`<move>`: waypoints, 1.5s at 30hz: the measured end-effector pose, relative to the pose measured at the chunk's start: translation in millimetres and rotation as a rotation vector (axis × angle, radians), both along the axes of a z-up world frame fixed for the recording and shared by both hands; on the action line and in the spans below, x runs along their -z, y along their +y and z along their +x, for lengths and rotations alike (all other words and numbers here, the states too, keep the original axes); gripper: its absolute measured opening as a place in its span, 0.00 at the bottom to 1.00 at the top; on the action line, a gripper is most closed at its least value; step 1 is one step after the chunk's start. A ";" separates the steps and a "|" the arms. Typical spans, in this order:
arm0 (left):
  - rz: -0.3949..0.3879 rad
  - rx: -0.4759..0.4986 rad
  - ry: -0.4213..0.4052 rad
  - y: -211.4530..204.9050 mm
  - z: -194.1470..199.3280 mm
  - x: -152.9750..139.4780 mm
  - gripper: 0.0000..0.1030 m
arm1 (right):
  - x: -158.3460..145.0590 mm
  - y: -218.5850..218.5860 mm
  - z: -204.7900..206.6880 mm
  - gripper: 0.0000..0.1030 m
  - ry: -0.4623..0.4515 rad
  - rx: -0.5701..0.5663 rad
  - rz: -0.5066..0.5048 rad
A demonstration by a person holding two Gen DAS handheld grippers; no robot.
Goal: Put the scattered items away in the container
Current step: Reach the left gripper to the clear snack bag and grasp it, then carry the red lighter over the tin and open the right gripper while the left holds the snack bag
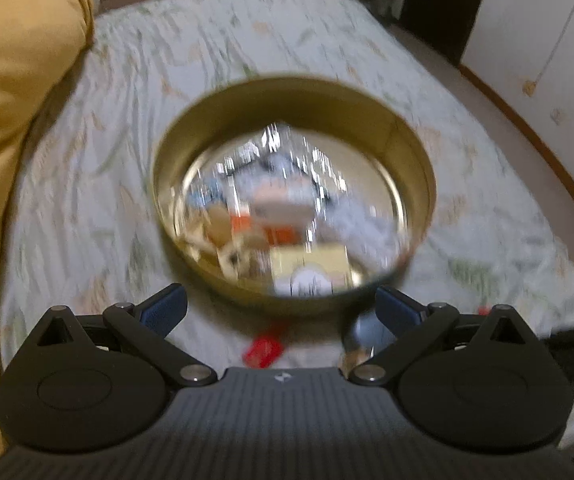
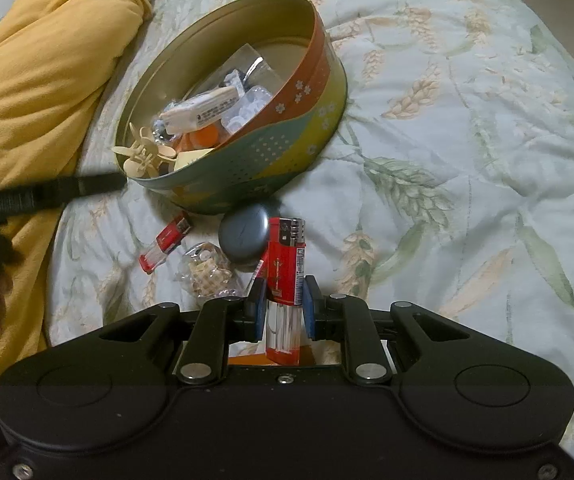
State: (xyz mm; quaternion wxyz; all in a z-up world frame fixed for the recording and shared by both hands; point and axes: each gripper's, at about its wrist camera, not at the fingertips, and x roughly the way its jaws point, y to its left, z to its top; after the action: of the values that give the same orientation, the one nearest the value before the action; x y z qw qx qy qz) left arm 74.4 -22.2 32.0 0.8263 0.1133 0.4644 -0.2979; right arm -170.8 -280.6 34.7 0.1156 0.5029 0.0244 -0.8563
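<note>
A round tin [image 2: 295, 148] with a gold inside sits tilted on the bed and holds several small items. In the blurred left wrist view the tin [image 1: 191, 128] lies just ahead of my left gripper [image 1: 281, 312], which is open and empty. My right gripper [image 2: 283, 300] is shut on a red lighter [image 2: 285, 264], held upright near the tin's front. On the bed by the tin lie a second red lighter [image 2: 165, 244], a grey oval case [image 2: 245, 236] and a clear bag of small beige pieces [image 2: 207, 270].
A yellow blanket [image 2: 39, 80] is heaped at the left of the bed. The floral bedsheet [image 2: 467, 160] spreads to the right. A black strap [image 2: 39, 196] crosses the left side. A wall and the floor edge [image 1: 527, 132] lie beyond the bed.
</note>
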 end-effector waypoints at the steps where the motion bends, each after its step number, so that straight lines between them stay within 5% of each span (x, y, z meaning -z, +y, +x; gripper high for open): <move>1: 0.005 0.016 0.013 1.0 -4.9 4.8 1.00 | -0.2 0.2 -0.1 0.18 0.000 0.001 -0.001; 9: 0.027 0.100 0.095 -8.1 -31.4 33.6 1.00 | -2.7 1.0 1.3 0.18 0.010 -0.002 -0.002; 19: 0.025 0.095 0.126 -32.9 -33.8 52.1 0.95 | -5.2 6.1 0.3 0.18 0.018 0.006 -0.017; 22: 0.024 0.066 0.146 -37.0 -30.5 62.3 0.87 | -5.2 6.7 -0.2 0.18 0.020 0.002 -0.017; 25: 0.011 0.044 0.181 -36.8 -28.8 73.7 0.64 | -4.2 5.5 0.0 0.18 0.027 -0.004 -0.006; 31: -0.050 -0.006 0.197 -17.6 -30.9 70.0 0.34 | -1.1 3.9 -0.2 0.18 0.030 -0.018 0.005; 45: -0.113 -0.042 0.143 34.3 -57.8 38.2 0.29 | 6.3 -4.4 2.0 0.18 0.034 -0.069 0.038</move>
State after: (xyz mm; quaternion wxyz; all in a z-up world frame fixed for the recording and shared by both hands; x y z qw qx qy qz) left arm 16.6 12.1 -6.2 0.8021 0.0351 0.5072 -0.3135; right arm -168.8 -285.1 28.4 0.1348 0.4892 0.0599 -0.8596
